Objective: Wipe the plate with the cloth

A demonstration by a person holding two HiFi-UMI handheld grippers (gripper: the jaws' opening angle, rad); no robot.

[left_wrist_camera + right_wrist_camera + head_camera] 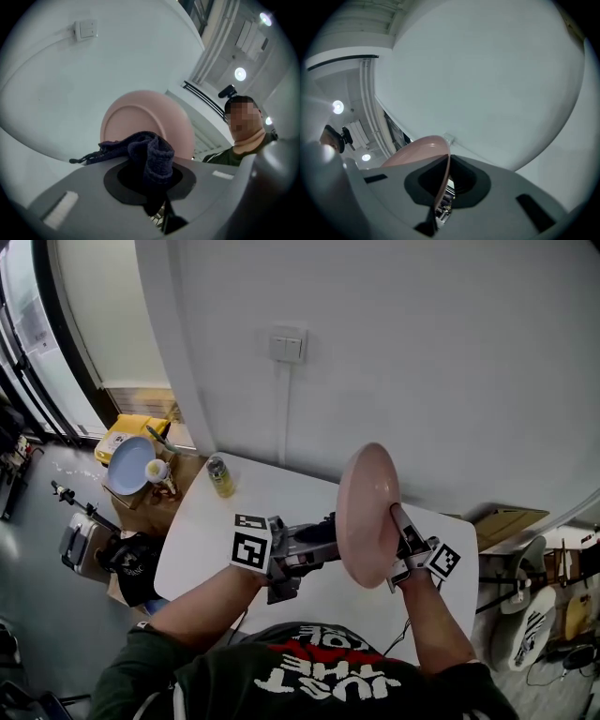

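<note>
Head view: with right tongs (397, 538) clamping the plate (367, 507), sweep the cloth (152, 152) pinched in your left tongs (323, 538) across its face.

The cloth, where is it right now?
In the left gripper view, the dark cloth is clamped in the left gripper, just in front of the pink plate that the right gripper holds by its rim.

Dark short-sleeved shirt (141, 676), red-and-white lettering (328, 677) (upside down); grey left hand-held gripper (328, 538), right hand-held gripper (397, 523), black-white marker cubes (249, 547).
</note>
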